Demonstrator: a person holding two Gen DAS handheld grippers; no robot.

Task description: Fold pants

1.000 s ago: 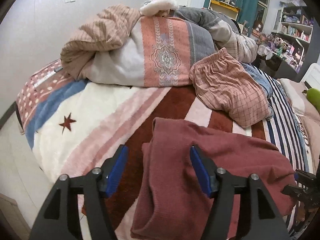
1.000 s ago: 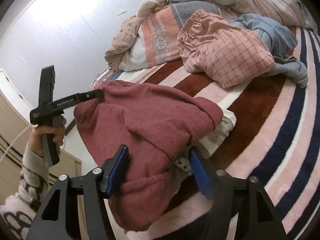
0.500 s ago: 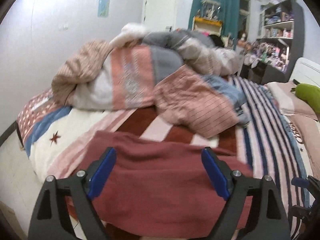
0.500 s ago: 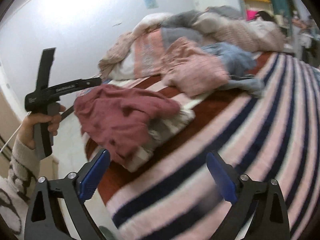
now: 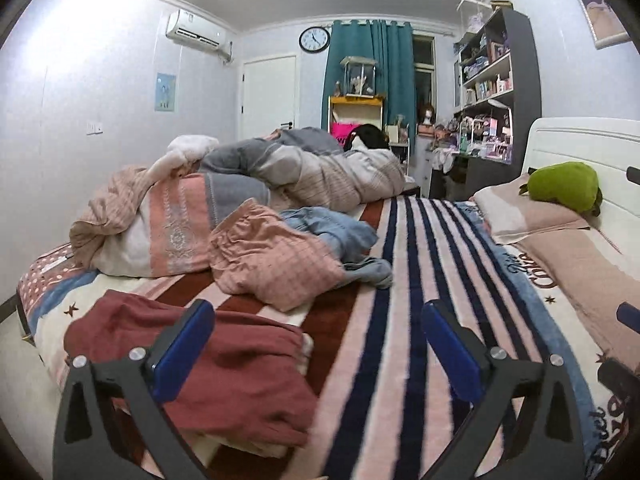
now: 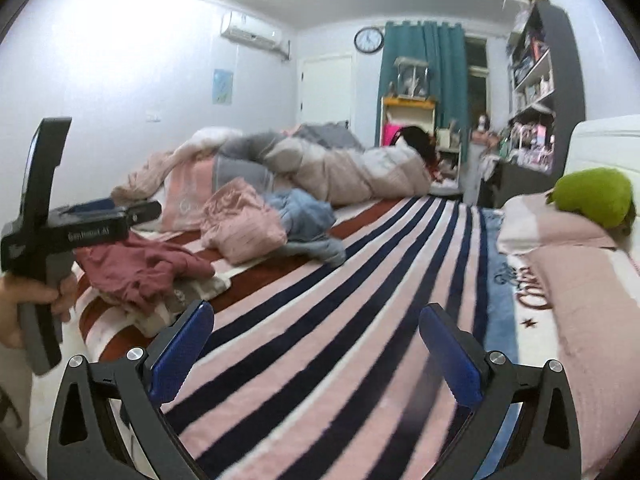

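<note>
Both wrist views low over bed (image 5: 400, 320)

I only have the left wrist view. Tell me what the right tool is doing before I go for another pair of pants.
Observer: The right tool has just been opening its jaws. They stand wide with nothing between them, above the striped blanket.
Operator: Report what lies under the maroon pants. I see only a white sliver.
Observer: From the right wrist, a pale striped garment pokes out beneath them.
Operator: Now check my left tool from outside.
Observer: A hand grips its handle. Its jaws have just been opening too, and nothing is between them.
</note>
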